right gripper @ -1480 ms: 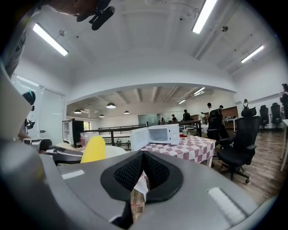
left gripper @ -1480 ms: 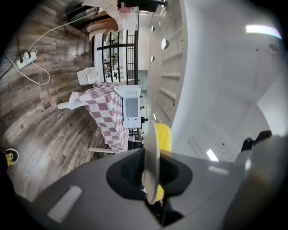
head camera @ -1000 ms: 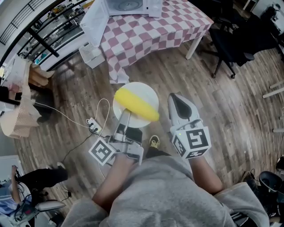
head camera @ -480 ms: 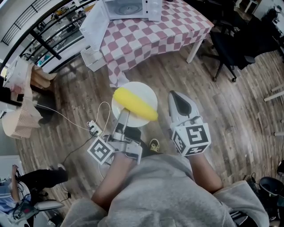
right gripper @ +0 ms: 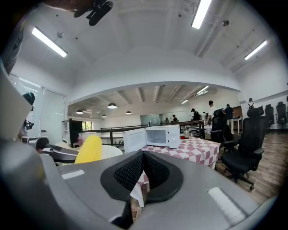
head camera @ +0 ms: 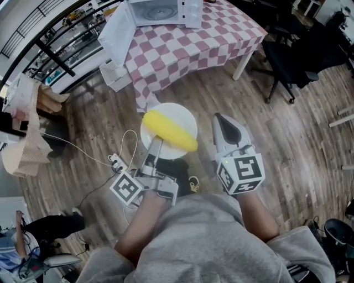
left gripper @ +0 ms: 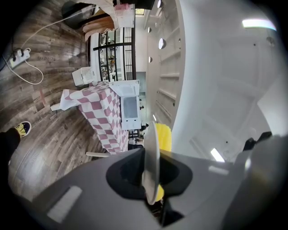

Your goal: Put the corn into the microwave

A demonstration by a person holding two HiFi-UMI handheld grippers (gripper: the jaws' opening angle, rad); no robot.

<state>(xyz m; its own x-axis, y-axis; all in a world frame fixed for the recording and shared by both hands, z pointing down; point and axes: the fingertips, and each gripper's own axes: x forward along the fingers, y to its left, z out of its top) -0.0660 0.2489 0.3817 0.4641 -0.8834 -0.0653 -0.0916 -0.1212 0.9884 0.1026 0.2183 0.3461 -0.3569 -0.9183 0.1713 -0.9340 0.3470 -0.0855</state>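
Our left claw (head camera: 156, 142) is clamped on the rim of a plate (head camera: 182, 113), and the corn (head camera: 170, 130) lies loose across it, well apart from the microwave (head camera: 160, 10), which stands door open on the checked counter (head camera: 191, 44) at twelve o'clock. Any tilt, we judge, could roll the corn off onto the wooden floor (head camera: 287, 138). Our right claw (head camera: 222, 120), at three o'clock of the plate, is closed on nothing. A cable (head camera: 126, 145) trails at eight o'clock; chairs (head camera: 293, 52) stand at two.

corn (head camera: 170, 130) on plate (head camera: 181, 111), microwave (head camera: 160, 11) on table (head camera: 191, 47)
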